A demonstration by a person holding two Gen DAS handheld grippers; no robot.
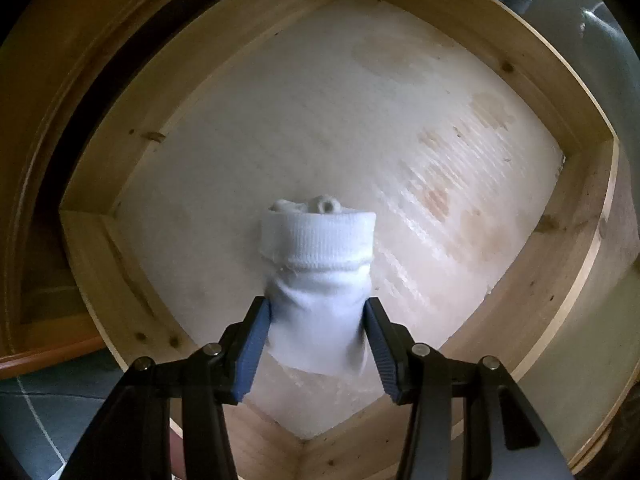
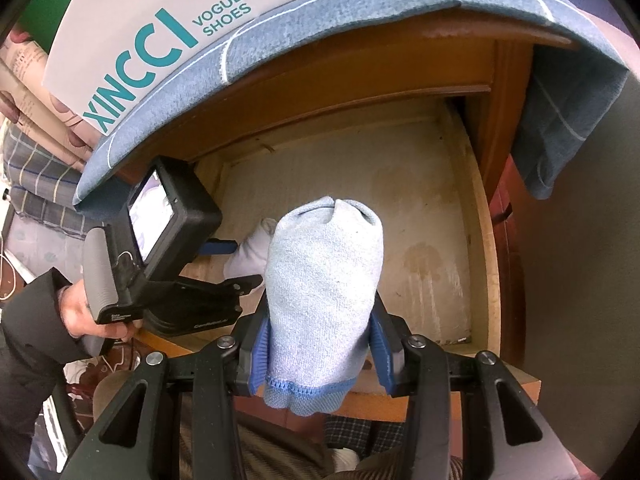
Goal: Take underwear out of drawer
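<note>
Left wrist view first, and the left gripper (image 1: 316, 320) points straight down into the wooden drawer (image 1: 132, 160); its black arms fill the bottom of the frame and hide the drawer's near corner. Between the blue pads (image 1: 252, 352) stands a white rolled sock (image 1: 318, 256), ribbed cuff folded over at the top, resting on the pale drawer floor toward the near corner; the jaws stand partly apart, and the right pad is blurred, so whether either pad presses the cloth is hard to say; the sock's lower hem shows below the pads, and the drawer floor to the right is streaked and stained.

Over to the right wrist view: at the left edge a hand (image 2: 86, 316) in a dark sleeve grips the left gripper's handle, its camera unit (image 2: 160, 208) blocking the drawer's left side; only one blue finger and a bit of the white sock peek out behind it. Centre frame, the right gripper (image 2: 320, 344) is clamped at a narrow gap on a light blue rolled sock (image 2: 324, 276), held above the drawer's front edge, the pads squeezing its lower part, the darker blue hem hanging below; this bundle hides much of the drawer floor behind. Above, a shoe box (image 2: 160, 24) sits on a blue cloth (image 2: 360, 12) draped over the cabinet top; its upper part is cut off.
</note>
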